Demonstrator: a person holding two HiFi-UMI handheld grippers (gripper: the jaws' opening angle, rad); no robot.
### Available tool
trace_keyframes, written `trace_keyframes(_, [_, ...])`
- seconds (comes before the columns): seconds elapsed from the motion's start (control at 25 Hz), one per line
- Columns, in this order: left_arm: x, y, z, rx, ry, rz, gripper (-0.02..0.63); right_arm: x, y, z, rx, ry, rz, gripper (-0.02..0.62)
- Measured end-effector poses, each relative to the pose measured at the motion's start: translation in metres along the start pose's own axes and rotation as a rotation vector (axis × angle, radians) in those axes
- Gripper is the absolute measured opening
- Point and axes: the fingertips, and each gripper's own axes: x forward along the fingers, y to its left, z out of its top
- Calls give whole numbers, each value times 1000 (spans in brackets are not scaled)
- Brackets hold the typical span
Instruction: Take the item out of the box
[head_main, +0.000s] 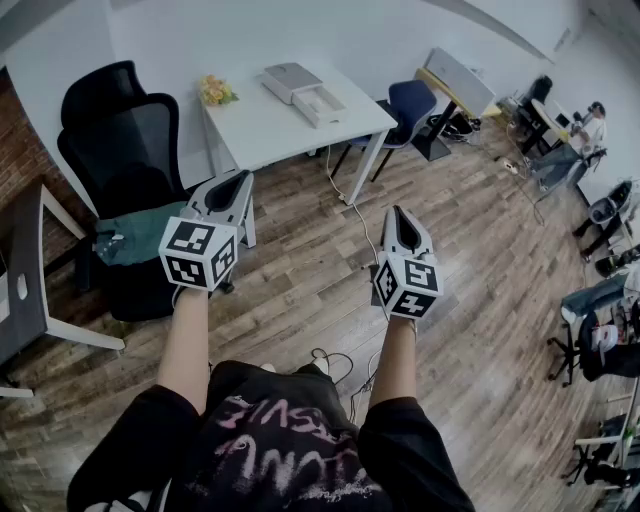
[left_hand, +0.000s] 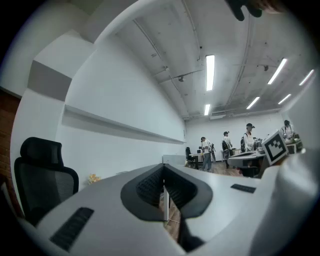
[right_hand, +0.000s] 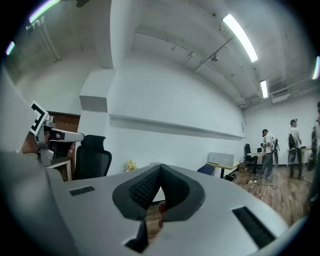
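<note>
A pale grey-and-white box (head_main: 303, 93) lies on the white table (head_main: 270, 130) ahead of me, with its lid part beside the tray part. What it holds is not visible. Both grippers are held up over the wooden floor, well short of the table. My left gripper (head_main: 240, 179) points toward the table's near edge; in the left gripper view its jaws (left_hand: 163, 187) are pressed together with nothing between them. My right gripper (head_main: 397, 213) is to the right and slightly lower. Its jaws (right_hand: 159, 172) also meet, holding nothing.
A small bunch of yellow flowers (head_main: 216, 90) sits at the table's left end. Two black office chairs (head_main: 120, 140) stand on the left and a blue chair (head_main: 410, 105) behind the table. Cables (head_main: 355, 215) trail across the floor. People stand at desks far right.
</note>
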Motion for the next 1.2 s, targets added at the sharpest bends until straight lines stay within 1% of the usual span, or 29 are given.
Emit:
trace_keyframes(0.24, [-3, 5, -4, -39, -3, 11, 2, 3, 3, -1, 19, 0, 4, 9])
trace_keyframes(0.4, [-3, 10, -2, -24, -4, 24, 2, 4, 4, 0, 34, -7, 5, 9])
trace_keyframes(0.56, [-4, 10, -1, -31, -15, -1, 2, 5, 9, -1, 42, -13, 14, 9])
trace_keyframes(0.68, [-1, 9, -6, -19, -2, -20, 2, 8, 12, -1, 46, -12, 16, 11])
trace_keyframes(0.84, [6, 10, -11, -37, 17, -41, 2, 12, 13, 2, 42, -11, 19, 10])
trace_keyframes(1.04, [19, 7, -15, -34, 23, -51, 2, 20, 7, 0, 42, -5, 18, 11])
trace_keyframes(1.2, [37, 8, -23, -18, 46, -54, 2, 33, -3, -4, 52, -6, 19, 10])
